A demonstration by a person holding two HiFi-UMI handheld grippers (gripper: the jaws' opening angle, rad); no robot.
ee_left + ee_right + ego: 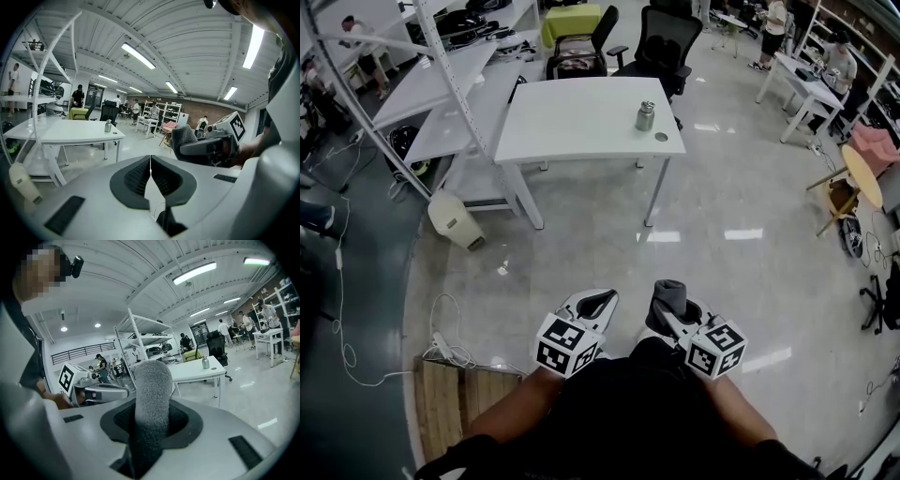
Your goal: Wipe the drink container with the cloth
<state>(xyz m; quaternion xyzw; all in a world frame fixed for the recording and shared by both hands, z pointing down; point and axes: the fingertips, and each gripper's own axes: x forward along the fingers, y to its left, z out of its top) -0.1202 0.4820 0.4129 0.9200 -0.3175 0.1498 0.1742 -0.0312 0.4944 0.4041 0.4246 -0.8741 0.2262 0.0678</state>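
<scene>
One-handed wiping could tip the drink container off the table's right edge: left gripper is closed empty, right gripper clamps the cloth.

The right gripper has its jaws closed on a grey fuzzy cloth, which stands upright between the dark pads. Beyond it is a white table. The metal drink container stands upright near the table's right end, well apart from the cloth, with a small round disc just beside it toward the corner. The left gripper is at the left, level with the cloth, with its marker cube behind it.
</scene>
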